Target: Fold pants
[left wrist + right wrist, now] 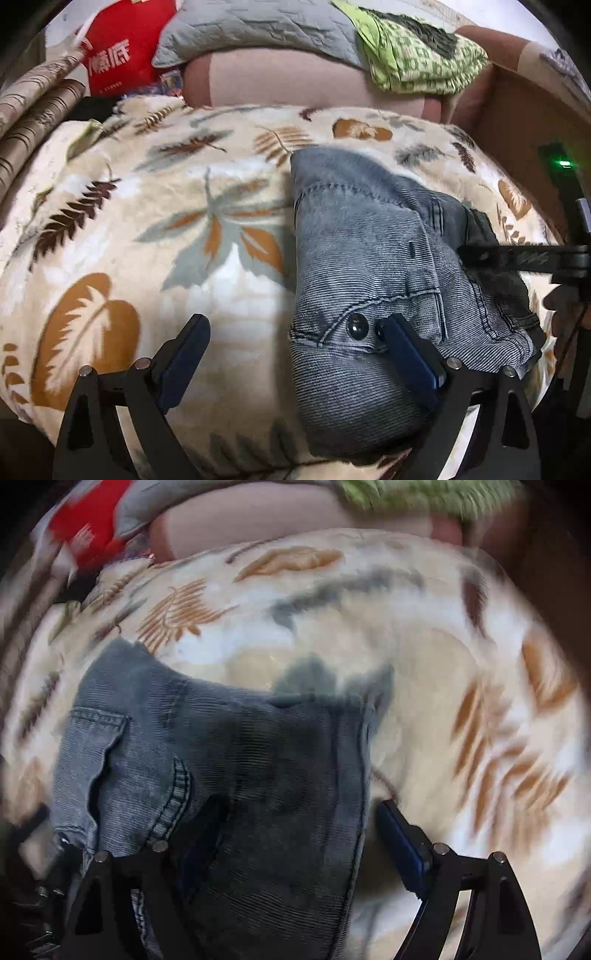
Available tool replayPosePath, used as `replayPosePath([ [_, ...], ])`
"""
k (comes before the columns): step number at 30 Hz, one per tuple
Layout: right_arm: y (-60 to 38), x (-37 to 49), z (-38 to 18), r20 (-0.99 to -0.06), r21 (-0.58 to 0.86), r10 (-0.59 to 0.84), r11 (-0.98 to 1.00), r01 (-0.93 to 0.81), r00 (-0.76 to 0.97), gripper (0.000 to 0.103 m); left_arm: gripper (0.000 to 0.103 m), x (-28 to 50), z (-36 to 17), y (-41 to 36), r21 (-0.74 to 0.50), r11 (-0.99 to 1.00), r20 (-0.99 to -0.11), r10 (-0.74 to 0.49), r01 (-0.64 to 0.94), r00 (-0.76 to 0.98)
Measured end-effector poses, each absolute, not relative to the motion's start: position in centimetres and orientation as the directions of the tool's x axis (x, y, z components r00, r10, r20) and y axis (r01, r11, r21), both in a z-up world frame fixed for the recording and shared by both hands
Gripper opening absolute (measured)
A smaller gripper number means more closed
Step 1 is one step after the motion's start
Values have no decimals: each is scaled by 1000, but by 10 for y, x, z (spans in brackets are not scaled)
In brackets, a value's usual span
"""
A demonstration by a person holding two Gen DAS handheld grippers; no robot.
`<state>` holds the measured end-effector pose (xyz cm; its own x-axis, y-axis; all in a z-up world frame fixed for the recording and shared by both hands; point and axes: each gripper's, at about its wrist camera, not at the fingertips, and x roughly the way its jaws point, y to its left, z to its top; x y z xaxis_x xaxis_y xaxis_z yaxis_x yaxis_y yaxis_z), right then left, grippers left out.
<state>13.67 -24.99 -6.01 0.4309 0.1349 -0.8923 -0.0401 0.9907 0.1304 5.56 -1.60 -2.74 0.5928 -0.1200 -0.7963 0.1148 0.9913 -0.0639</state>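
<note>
Left wrist view looks down past the left hand-held gripper [293,326], whose two dark-blue fingers [410,354] stand spread wide: the right-hand pad lies against the denim beside a dark round button [357,326], the other hangs over bare blanket, and nothing is pinched between them. Under it the pants [373,266], grey-blue jeans, lie as a folded bundle on the cream leaf-print blanket [155,229] covering the bed, nearer the blanket's right edge in this view than its left. A black finger of the right hand-held gripper [517,254] reaches in from the right edge of the picture and lies across the far-right part of the bundle. Right wrist view is blurred, yet the right hand-held gripper [299,819] shows its fingers set far apart, one over the denim and one over the blanket, with part of the pants [229,746] lying between them and no pad pressing on the cloth. Farther back, past the blanket's far edge, lie a pinkish cushion [295,83], a grey quilted pillow [258,29], a red bag [122,48] and a green patterned cloth [417,55].
</note>
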Motion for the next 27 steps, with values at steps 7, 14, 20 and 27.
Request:
replayPosePath([
  [7, -260, 66, -7, -802, 144, 151, 988, -57, 578, 86, 96, 51, -25, -11, -54, 996, -799, -86, 71, 595],
  [14, -276, 49, -33, -861, 152, 127, 988, 10, 493, 89, 97, 44, -6, -6, -80, 995, -783, -100, 61, 614],
  [20, -263, 35, -43, -877, 28, 47, 998, -47, 478, 96, 98, 48, -35, -13, -27, 996, -850, -68, 86, 522],
  [27, -269, 13, 6, -809, 69, 58, 998, -4, 585, 97, 97, 37, -10, 18, -144, 990, -786, -117, 5, 607],
])
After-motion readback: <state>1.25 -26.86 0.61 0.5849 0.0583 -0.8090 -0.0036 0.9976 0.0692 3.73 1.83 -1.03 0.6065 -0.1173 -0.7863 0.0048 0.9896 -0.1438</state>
